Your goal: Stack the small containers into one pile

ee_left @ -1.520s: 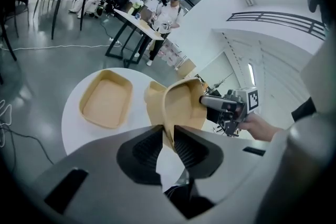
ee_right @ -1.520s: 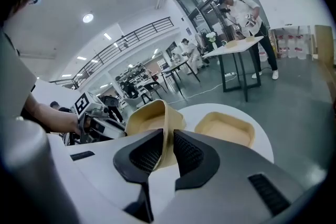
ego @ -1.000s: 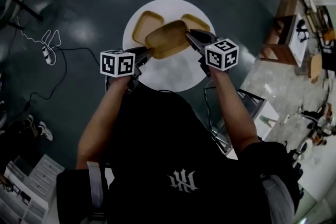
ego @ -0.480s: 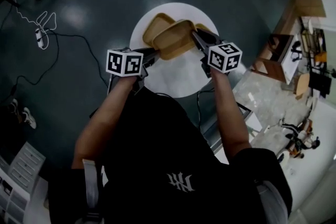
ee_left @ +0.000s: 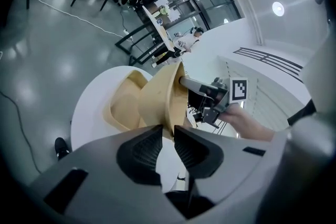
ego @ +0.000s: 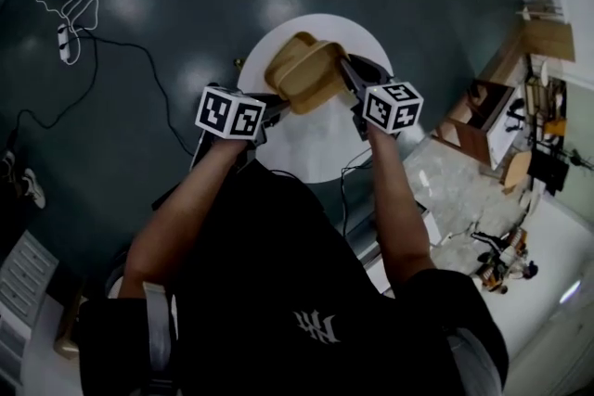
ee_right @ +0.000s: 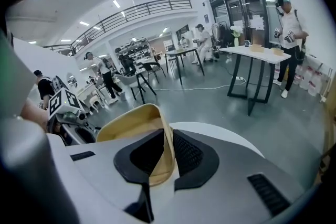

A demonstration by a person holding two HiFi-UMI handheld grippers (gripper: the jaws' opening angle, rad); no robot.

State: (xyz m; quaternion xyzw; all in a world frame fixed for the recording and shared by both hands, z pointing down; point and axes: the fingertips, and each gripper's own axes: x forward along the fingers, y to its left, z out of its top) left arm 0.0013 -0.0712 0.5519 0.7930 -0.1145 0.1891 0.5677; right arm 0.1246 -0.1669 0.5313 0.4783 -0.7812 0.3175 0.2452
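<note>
A tan held tray [ego: 308,81] hangs tilted over the white round table [ego: 316,144], one end in each gripper. My left gripper [ego: 278,105] is shut on its near-left rim, which shows as a thin edge between the jaws in the left gripper view [ee_left: 167,131]. On the opposite rim my right gripper [ego: 345,70] is shut, and the tan wall passes between the jaws [ee_right: 167,149]. A second tan tray [ee_left: 122,105] lies on the table just beyond and partly under the held one, and its rim [ego: 290,44] shows at the back.
The table is small, with dark floor all round its edge. A cable and power strip [ego: 70,23] lie on the floor at the far left. Wooden furniture [ego: 473,121] stands to the right. A black-legged table [ee_right: 257,60] and people stand farther off.
Both grippers have carried the held tray to the left and down, and it now overlaps the tray at the back left. The tray is more tilted than before.
</note>
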